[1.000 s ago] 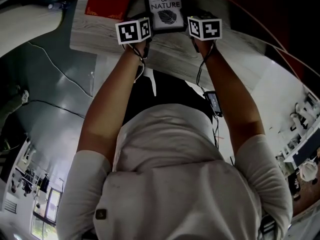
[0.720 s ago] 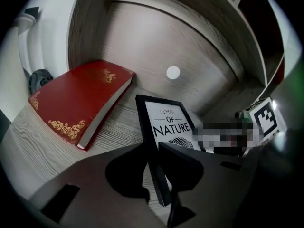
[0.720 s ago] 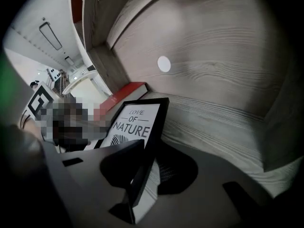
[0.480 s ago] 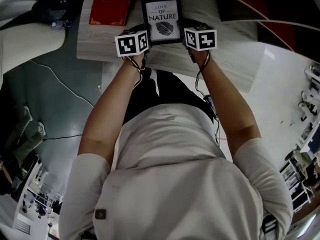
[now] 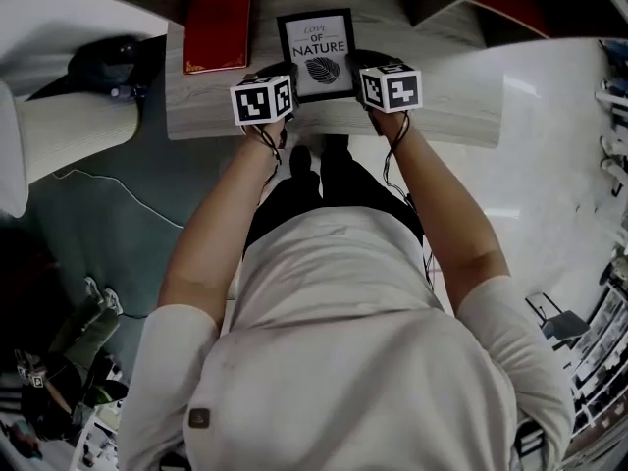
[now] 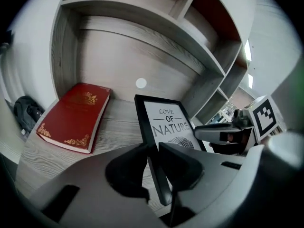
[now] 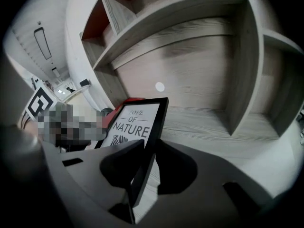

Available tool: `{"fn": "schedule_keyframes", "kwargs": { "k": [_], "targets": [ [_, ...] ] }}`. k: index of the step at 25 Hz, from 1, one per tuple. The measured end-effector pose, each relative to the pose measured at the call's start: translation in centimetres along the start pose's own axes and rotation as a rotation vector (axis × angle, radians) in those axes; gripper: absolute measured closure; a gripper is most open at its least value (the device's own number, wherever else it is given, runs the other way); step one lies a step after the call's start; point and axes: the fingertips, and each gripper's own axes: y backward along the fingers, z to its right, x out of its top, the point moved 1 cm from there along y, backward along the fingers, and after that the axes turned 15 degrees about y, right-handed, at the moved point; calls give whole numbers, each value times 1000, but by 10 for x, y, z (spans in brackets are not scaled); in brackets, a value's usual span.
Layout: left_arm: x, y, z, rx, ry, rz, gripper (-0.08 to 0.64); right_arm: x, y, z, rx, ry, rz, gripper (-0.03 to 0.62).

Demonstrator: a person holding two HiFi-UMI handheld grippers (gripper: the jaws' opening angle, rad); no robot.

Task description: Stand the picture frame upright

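The black picture frame (image 5: 316, 52) has a white print that reads "LOVE OF NATURE" above a leaf. It tilts back over the wooden desk (image 5: 442, 96), face toward me. My left gripper (image 5: 280, 73) is shut on its left edge and my right gripper (image 5: 357, 64) is shut on its right edge. In the left gripper view the frame (image 6: 166, 122) runs edge-on between the two dark jaws of the left gripper (image 6: 153, 163). In the right gripper view the frame (image 7: 137, 122) sits the same way in the right gripper (image 7: 146, 163). Its bottom edge is hidden by the jaws.
A red book (image 5: 218, 8) with gold trim lies flat on the desk left of the frame, also in the left gripper view (image 6: 73, 118). Wooden shelf compartments (image 7: 199, 56) rise behind the desk. A dark bag (image 5: 108, 52) sits off the desk's left end.
Both grippers keep their hold on the frame. Frame and grippers now sit lower in the head view, and the whole red book and the desk's far edge have come into sight.
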Motion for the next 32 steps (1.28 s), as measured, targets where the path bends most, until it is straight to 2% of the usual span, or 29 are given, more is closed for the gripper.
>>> {"fn": "schedule_keyframes", "kwargs": {
  "k": [13,24,28,32],
  "targets": [
    [-10,42,57,-115,-188,-30,472,-16,87,-16,-183,-104,82,503],
    [-33,53,125,-198,-326,-64,471,-40,165,-5,-321,-182,147,503],
    [-32,51,167,-230,-383,-53,471,-46,197,14,-367,-205,183,503],
    [-54,52,216,-250,-406,-49,471,-65,244,33,-396,-212,201,503]
  ]
}}
